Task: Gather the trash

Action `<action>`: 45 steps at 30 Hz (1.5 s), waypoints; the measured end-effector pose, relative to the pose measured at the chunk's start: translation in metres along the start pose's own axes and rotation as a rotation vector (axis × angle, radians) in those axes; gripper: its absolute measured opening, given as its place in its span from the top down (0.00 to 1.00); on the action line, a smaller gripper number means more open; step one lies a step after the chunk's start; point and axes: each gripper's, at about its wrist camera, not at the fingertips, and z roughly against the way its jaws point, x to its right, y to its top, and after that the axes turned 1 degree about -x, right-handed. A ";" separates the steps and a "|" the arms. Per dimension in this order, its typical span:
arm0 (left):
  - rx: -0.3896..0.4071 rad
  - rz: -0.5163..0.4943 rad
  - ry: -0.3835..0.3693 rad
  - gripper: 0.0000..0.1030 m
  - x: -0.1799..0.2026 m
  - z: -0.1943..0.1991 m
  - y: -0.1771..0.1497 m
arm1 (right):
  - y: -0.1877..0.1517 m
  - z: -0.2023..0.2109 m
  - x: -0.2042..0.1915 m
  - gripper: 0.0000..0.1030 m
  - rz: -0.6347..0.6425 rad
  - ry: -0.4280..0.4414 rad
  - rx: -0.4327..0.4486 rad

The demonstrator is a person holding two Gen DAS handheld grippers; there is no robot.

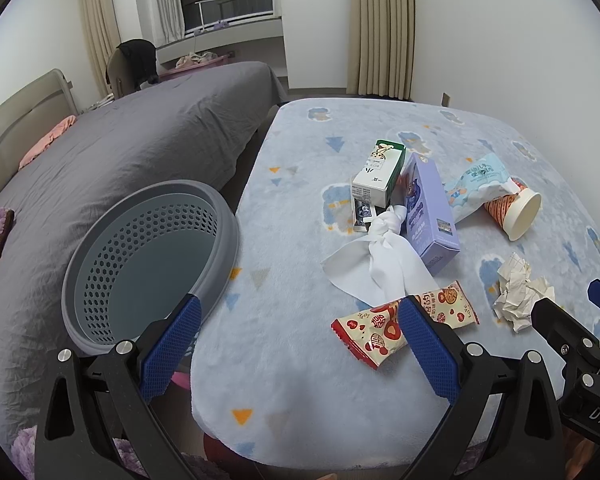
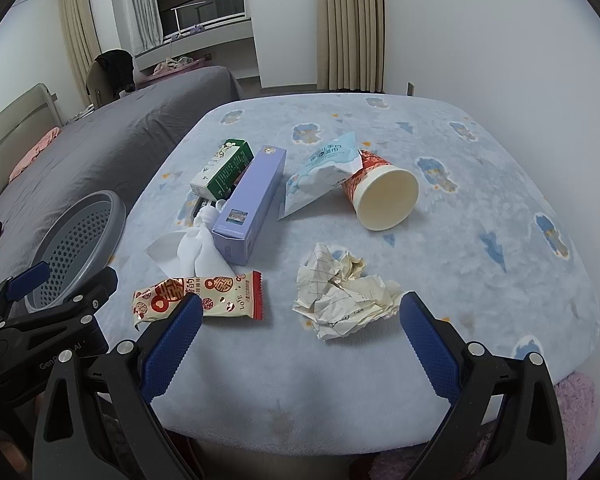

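Room: bedroom with white walls, beige curtains and a dark window behind; a grey bed runs along the left of the tabletop.
Left claw: released, jaws spread wide and empty, held above the tabletop's near left edge, apart from everything.
Right claw: released too, jaws wide and empty, hovering over the near edge with the crumpled paper lying between and just beyond its fingertips, not touching.
Snack wrapper: red and cream, flat, near the front edge; partly behind the left claw's right finger in the left view and behind the right claw's left finger in the right view.
White tissue: knotted, just beyond the wrapper, touching the purple box.
Boxes: a green and white carton leans on the purple box's far end; a small dark box sits under them.
Far items: a pale blue wipes pack rests against a paper cup tipped on its side, mouth toward the camera.
Basket: grey, perforated, tilted on the bed, its rim touching the tabletop's left edge; nothing inside.
Open room: bare cloth lies along the front, right and far edges of the tabletop, with a gap between paper and cup.
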 end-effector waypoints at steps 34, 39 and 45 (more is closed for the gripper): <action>-0.019 -0.018 0.002 0.06 0.012 -0.013 -0.005 | -0.004 -0.008 0.013 0.08 -0.011 0.013 -0.017; -0.033 -0.024 -0.007 0.06 0.015 -0.017 -0.006 | -0.008 -0.014 0.025 0.08 -0.015 -0.004 -0.037; -0.040 -0.050 -0.006 0.06 0.022 -0.020 -0.009 | -0.008 -0.028 0.038 0.08 -0.034 0.006 -0.074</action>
